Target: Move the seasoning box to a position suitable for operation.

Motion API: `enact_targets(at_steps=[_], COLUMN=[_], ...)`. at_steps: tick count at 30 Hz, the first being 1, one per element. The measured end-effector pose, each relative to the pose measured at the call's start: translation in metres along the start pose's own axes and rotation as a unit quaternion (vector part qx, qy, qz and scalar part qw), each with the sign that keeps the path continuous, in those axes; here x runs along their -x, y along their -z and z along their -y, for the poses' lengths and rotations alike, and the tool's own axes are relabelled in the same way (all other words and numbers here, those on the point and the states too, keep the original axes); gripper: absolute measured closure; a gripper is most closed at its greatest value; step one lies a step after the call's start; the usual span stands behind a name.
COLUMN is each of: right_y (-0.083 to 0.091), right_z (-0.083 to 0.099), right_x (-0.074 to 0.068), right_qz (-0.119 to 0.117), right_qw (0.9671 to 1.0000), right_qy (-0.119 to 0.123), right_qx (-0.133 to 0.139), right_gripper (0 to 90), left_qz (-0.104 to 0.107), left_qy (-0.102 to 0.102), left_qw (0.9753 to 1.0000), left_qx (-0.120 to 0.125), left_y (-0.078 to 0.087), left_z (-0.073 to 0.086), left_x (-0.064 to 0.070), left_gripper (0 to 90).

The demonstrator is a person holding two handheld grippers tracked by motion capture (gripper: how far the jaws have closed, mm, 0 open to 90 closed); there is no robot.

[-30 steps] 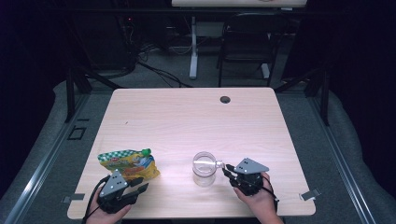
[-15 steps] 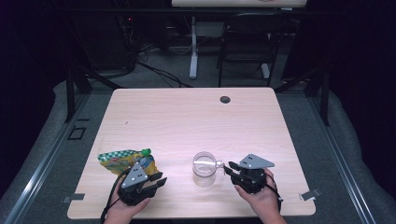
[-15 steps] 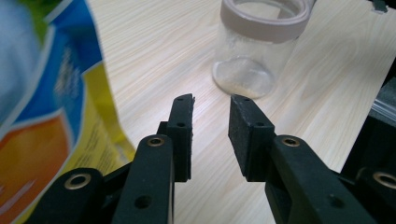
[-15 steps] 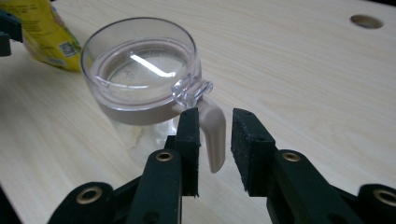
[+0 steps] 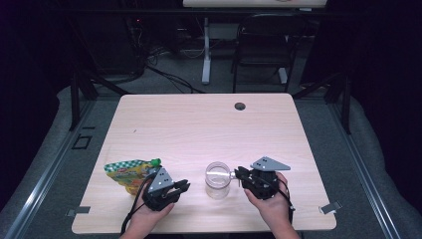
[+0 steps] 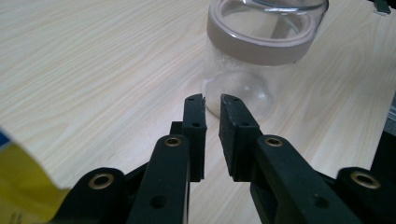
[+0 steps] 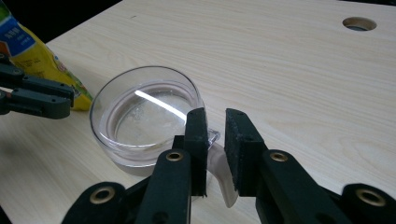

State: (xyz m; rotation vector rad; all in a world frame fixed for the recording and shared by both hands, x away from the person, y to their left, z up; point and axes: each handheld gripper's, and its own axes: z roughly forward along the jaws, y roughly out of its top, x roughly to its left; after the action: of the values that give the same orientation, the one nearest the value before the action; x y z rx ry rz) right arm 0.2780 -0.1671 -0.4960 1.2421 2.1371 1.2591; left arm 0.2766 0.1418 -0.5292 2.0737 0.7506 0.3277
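I have the clear mug (image 5: 218, 179) standing upright near the front edge of the bench (image 5: 209, 124), and my right tongs (image 5: 238, 174) sit just to its right, pinching its clear handle (image 7: 219, 163) between nearly closed jaws. My left tongs (image 5: 185, 186) are to the mug's left, pointed at its lower wall and not touching it, their jaws almost pressed together with a thin gap and nothing between them. A yellow-and-green pouch (image 5: 130, 171) lies flat farther left of the mug, just behind my left hand (image 5: 149, 211).
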Motion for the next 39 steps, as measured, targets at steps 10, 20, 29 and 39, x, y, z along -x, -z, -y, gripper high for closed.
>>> enact_targets(at_steps=[10,20,29,39], right_y=[-0.003,-0.003,-0.004,-0.003], right_z=[0.007,0.005,0.006,0.007], right_x=[0.0,0.004,0.004,0.005], right_qz=[-0.015,-0.009,-0.014,-0.014], right_qw=[0.9997,0.9994,0.9992,0.9992], right_qy=[-0.007,-0.027,-0.029,-0.031], right_qx=[0.015,0.019,0.022,0.024], right_gripper=[81.0,81.9,81.6,81.6], left_qz=[0.014,0.016,0.02,0.026], left_qy=[-0.001,-0.009,-0.013,-0.013], left_qw=[0.9999,0.9998,0.9997,0.9996], left_qx=[-0.002,0.0,0.002,-0.002], left_y=[-0.017,-0.023,-0.026,-0.031], left_z=[-0.006,-0.011,-0.014,-0.017], left_x=[0.003,0.007,0.008,0.011], left_gripper=[90.0,90.0,90.0,90.0])
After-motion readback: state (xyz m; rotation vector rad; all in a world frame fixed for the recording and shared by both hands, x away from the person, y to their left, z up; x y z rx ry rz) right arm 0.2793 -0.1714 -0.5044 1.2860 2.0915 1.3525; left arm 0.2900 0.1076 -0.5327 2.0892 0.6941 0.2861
